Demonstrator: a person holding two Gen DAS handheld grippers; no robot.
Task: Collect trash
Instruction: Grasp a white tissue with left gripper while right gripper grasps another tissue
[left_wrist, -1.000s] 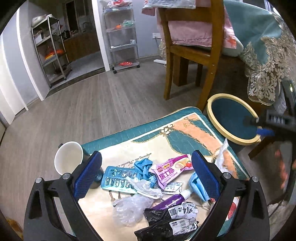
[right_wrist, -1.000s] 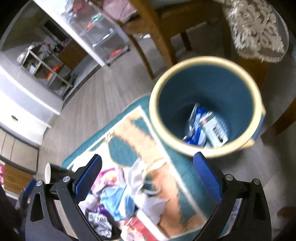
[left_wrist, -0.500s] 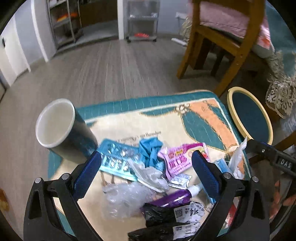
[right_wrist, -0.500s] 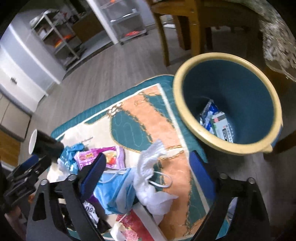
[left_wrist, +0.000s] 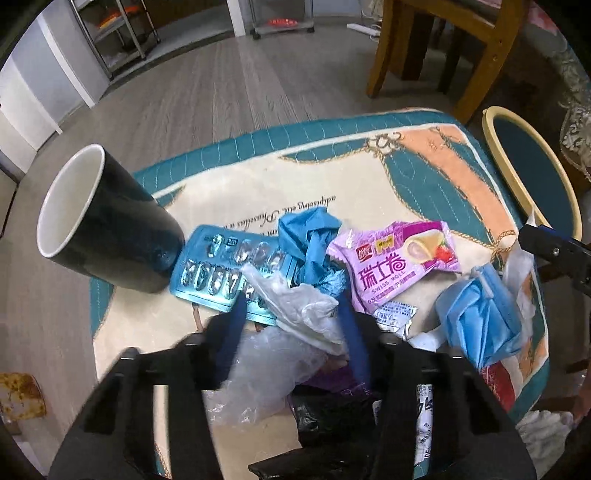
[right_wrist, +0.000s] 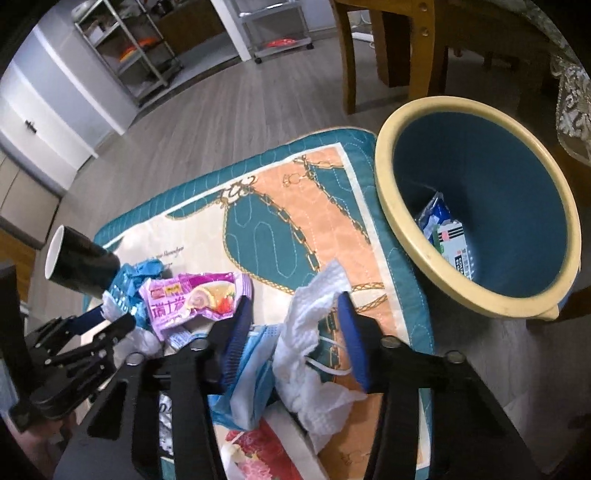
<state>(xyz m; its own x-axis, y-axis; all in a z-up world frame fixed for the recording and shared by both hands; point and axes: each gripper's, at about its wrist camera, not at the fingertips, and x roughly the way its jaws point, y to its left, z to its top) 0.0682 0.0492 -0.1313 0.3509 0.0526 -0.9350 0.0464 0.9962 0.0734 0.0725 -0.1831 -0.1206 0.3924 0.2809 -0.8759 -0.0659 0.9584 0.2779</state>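
Trash lies heaped on a patterned mat (left_wrist: 295, 177). My left gripper (left_wrist: 291, 321) points down into the pile, its jaws closing, and a crumpled clear plastic glove (left_wrist: 299, 310) fills the gap and touches both pads. My right gripper (right_wrist: 293, 325) is closing too, with a white paper towel (right_wrist: 310, 325) and part of a blue face mask (right_wrist: 255, 354) pressed between its pads. A purple Swiss roll wrapper (left_wrist: 391, 266), a blue glove (left_wrist: 310, 240) and a teal blister pack (left_wrist: 214, 269) lie just beyond. The blue bin with a cream rim (right_wrist: 384, 199) holds wrappers.
A black paper cup (left_wrist: 110, 236) stands at the mat's left edge, touching the blister pack. Black plastic bags (left_wrist: 332, 413) lie under the left gripper. Wooden chair legs (left_wrist: 480, 55) and a lace tablecloth are behind the bin. Wood floor surrounds the mat.
Both grippers came down onto the pile and their jaws went from wide open to narrow. The right one swung from above the bin to the paper towel.
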